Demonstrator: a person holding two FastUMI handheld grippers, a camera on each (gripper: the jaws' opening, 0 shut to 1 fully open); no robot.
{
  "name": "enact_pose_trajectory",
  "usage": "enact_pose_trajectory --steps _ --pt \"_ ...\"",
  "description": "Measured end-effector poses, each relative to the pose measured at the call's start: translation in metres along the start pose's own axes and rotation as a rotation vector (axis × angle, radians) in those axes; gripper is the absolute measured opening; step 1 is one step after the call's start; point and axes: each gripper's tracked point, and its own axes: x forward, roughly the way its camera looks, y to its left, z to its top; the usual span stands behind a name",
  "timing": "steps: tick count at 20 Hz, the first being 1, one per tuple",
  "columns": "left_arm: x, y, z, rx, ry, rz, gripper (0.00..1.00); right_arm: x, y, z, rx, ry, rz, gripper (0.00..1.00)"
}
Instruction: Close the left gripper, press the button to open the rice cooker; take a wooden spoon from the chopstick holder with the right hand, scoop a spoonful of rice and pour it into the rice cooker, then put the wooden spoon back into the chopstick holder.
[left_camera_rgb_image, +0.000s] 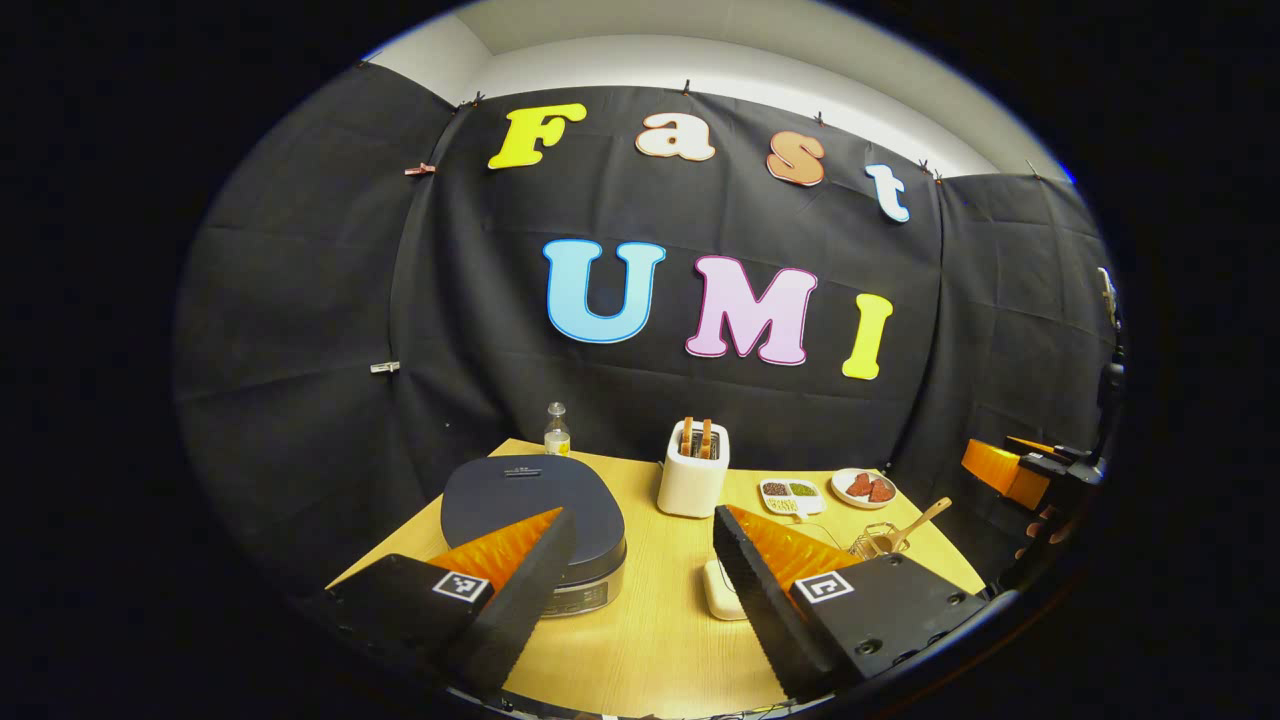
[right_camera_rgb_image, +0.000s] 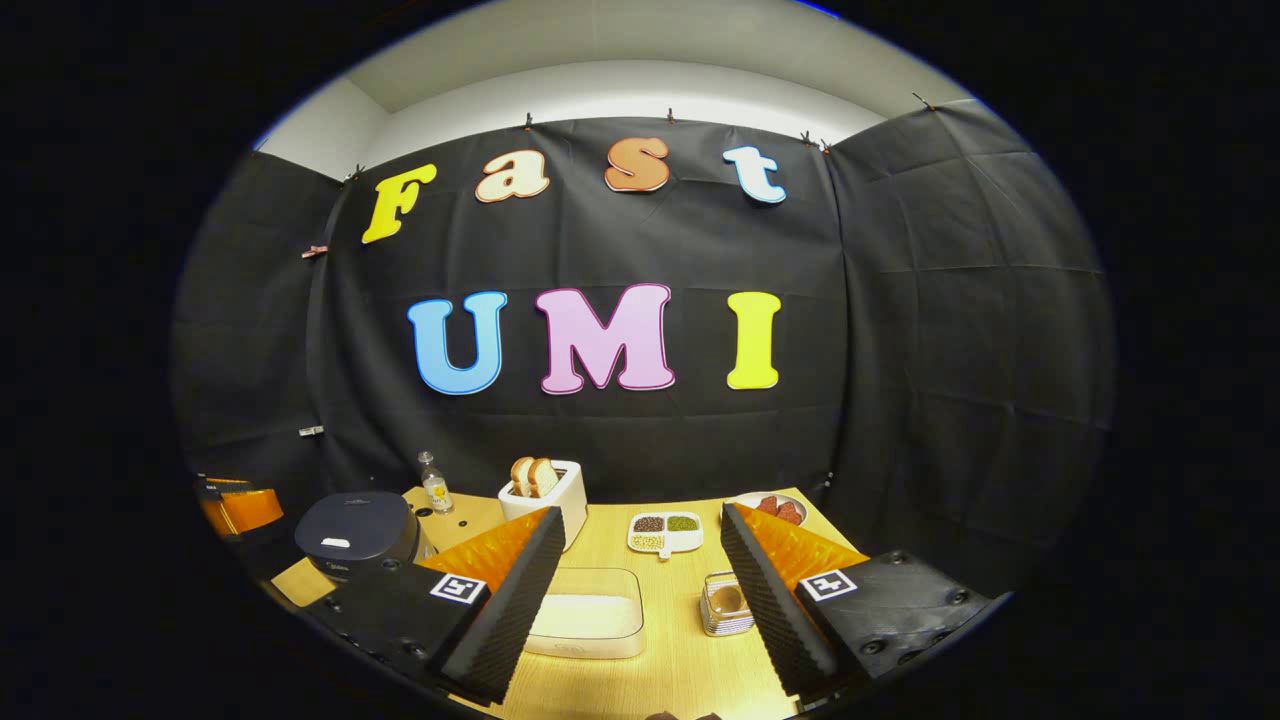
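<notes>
Wooden table, lid down on the rice cooker. Left gripper hangs wide open, empty, just before it. I'd pinch fully, then press dead-center. Right gripper too: gaping, empty.

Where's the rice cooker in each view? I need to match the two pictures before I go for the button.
Left gripper view: the rice cooker sits lower left of centre, lid shut, partly behind this gripper's left finger.
Right gripper view: the rice cooker sits at the far left, on the table's edge.
Shared landmark: the white toaster, to the cooker's right in both.
</notes>
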Motion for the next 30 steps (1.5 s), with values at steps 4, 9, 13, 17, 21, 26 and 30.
enact_pose_trajectory --steps 4,9,13,17,21,26,30 --pt "0.008 0.003 0.002 0.003 0.003 -0.005 0.95 -0.002 -0.010 -0.004 0.002 0.003 -0.026 0.98" --pt "0.032 0.022 0.015 0.030 0.011 0.015 0.95 -0.006 -0.026 -0.008 0.014 0.012 -0.068 0.98" --pt "0.056 0.047 0.016 0.031 0.063 0.035 0.87 -0.012 -0.042 -0.017 0.016 0.025 -0.111 0.95" --pt "0.084 0.071 -0.001 0.036 0.154 0.041 0.51 -0.018 -0.055 -0.029 0.020 0.054 -0.147 0.97" --pt "0.113 0.103 -0.025 0.013 0.236 0.077 0.24 -0.023 -0.065 -0.034 0.016 0.068 -0.176 0.97" --pt "0.142 0.124 -0.087 -0.021 0.402 0.060 0.07 -0.028 -0.071 -0.043 -0.007 0.091 -0.202 0.97" --pt "0.151 0.127 -0.112 -0.021 0.459 0.059 0.08 -0.029 -0.079 -0.046 -0.008 0.101 -0.233 0.97"
